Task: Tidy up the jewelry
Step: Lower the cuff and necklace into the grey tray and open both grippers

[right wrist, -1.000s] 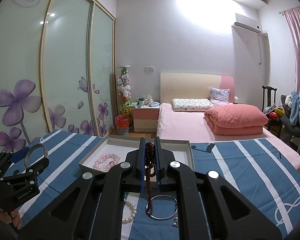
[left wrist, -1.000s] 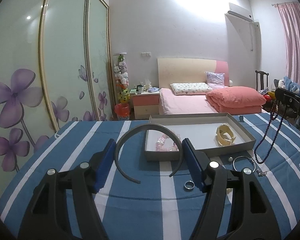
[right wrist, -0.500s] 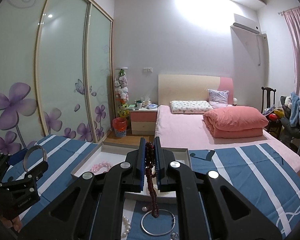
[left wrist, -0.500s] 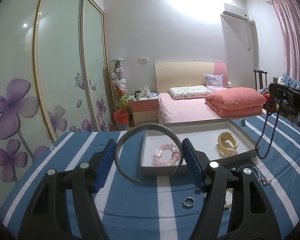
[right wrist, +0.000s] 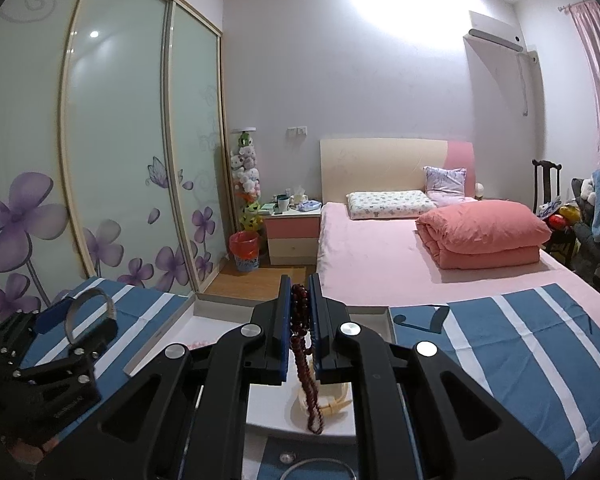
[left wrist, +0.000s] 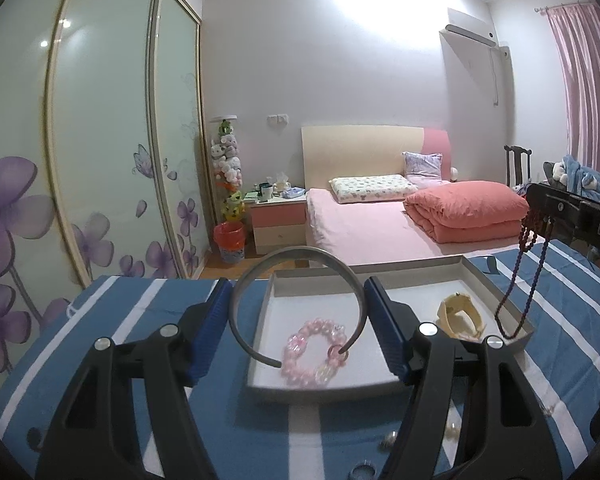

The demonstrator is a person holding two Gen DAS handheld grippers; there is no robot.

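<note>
L gripper point(left wrist: 296, 320) fingers clamp a grey headband point(left wrist: 300, 300) by its sides, held over the tray point(left wrist: 496, 284) w/ a pink bead bracelet point(left wrist: 314, 356) under it. R gripper point(right wrist: 300, 320) fingers clenched on a dark bead necklace point(right wrist: 310, 392), dangling above the tray's cream bangle point(left wrist: 460, 316), at 3 o'clock of the headband.

This is a bedroom in a home. There is a bed point(right wrist: 380, 248) with a pink sheet, a pillow point(right wrist: 388, 204) and a folded pink blanket point(right wrist: 484, 236), and a small bedside table point(right wrist: 294, 236) next to it. A big wardrobe point(right wrist: 112, 152) with purple flowers on its sliding doors, a stack of soft toys point(right wrist: 246, 176), a pink curtain point(left wrist: 584, 92) and an air conditioner point(right wrist: 496, 32) on the wall show it too.
</note>
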